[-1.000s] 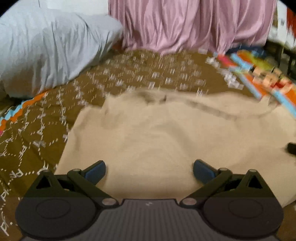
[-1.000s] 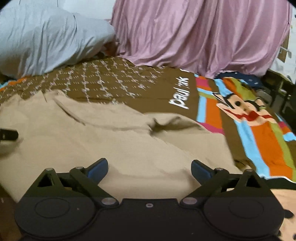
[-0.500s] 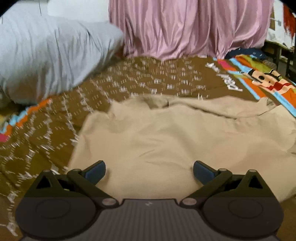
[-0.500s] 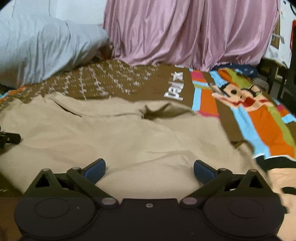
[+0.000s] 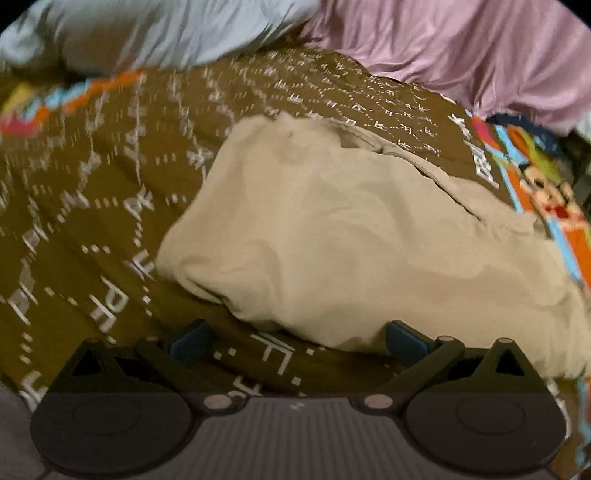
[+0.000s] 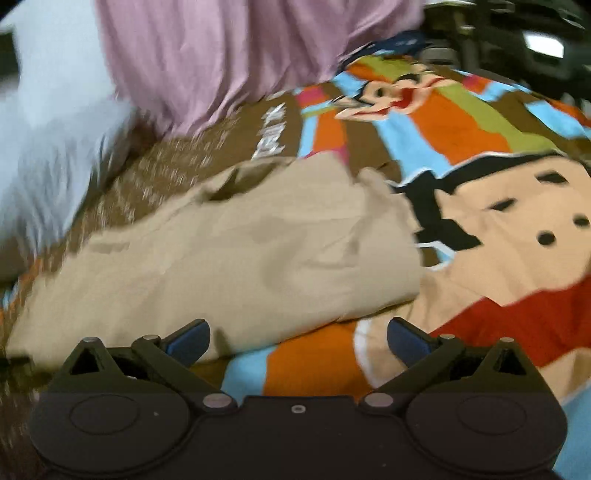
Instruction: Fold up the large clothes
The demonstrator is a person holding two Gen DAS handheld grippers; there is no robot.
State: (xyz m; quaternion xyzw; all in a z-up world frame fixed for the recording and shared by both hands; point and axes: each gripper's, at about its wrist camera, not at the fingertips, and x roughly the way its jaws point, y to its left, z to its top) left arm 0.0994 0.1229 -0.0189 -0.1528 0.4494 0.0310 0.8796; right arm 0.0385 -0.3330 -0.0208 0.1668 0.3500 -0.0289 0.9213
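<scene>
A beige garment (image 5: 351,236) lies folded on the patterned bedspread; it also shows in the right wrist view (image 6: 236,254). My left gripper (image 5: 295,341) is open and empty, just short of the garment's near edge, with its right fingertip beside the fabric. My right gripper (image 6: 297,339) is open and empty, over the bedspread at the garment's near right corner. Both views are blurred by motion.
The brown lettered bedspread (image 5: 92,192) turns into a bright cartoon print (image 6: 498,229) on the right. A grey-blue pillow (image 5: 155,33) and a pink curtain (image 5: 461,55) lie behind. Dark furniture (image 6: 517,33) stands at the far right.
Both grippers have pulled back off the garment toward its near edge. The left view swung left and the right view swung right; the garment now lies ahead of the fingers.
</scene>
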